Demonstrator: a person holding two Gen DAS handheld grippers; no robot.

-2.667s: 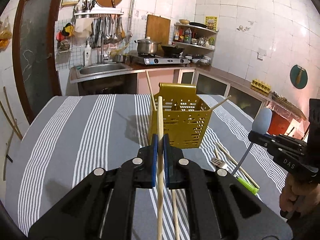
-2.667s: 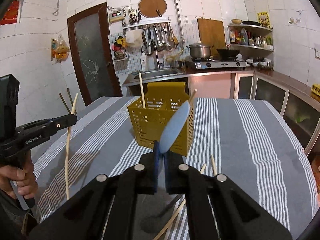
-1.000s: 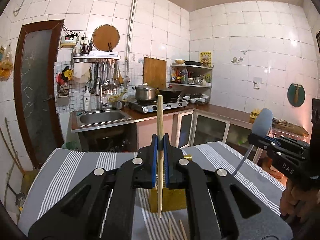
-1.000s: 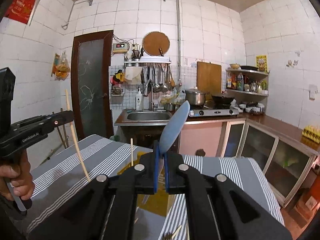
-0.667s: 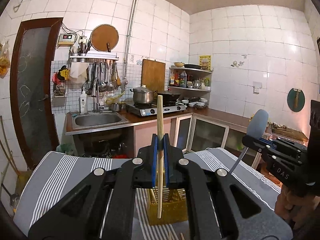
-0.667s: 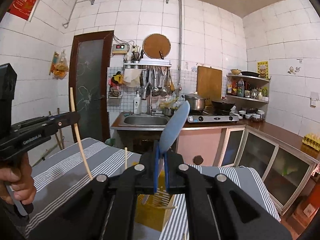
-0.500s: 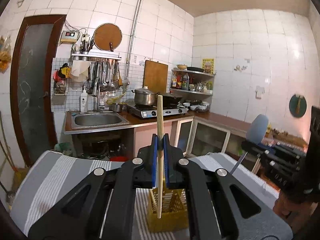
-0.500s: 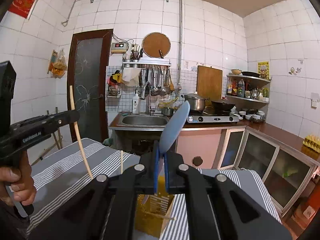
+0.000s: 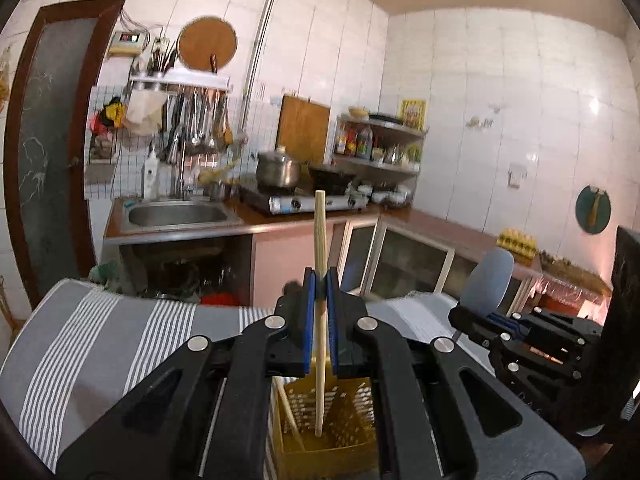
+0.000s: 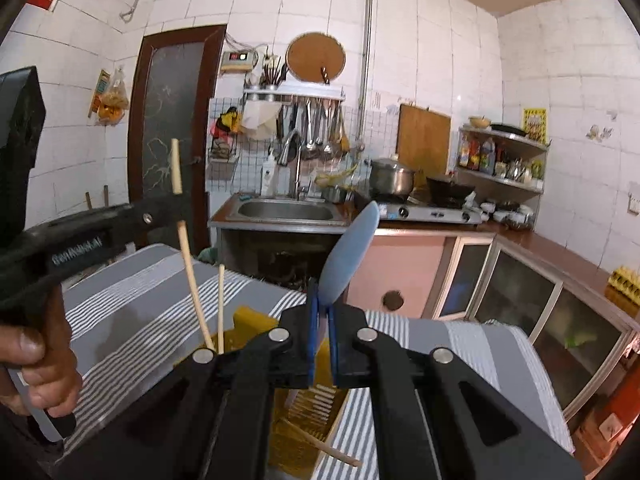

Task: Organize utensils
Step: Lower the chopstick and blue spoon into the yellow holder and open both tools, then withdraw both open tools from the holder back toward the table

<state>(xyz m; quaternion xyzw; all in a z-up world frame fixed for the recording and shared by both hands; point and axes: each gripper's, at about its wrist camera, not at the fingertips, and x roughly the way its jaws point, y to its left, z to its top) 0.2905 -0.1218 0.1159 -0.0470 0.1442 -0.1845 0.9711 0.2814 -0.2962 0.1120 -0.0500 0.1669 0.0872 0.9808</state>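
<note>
The left gripper point(image 9: 319, 280) squeezes a chopstick point(image 9: 319, 240) that stands up straight, its low tip inside the yellow basket point(image 9: 344, 420) on the striped table point(image 9: 100, 344). The right gripper point(image 10: 320, 312) squeezes a blue spoon point(image 10: 350, 256) just above the basket.

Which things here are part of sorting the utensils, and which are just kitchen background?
Job: chopstick in left gripper; blue spoon in right gripper; yellow basket.
Background: sink, pot, cutting board.
</note>
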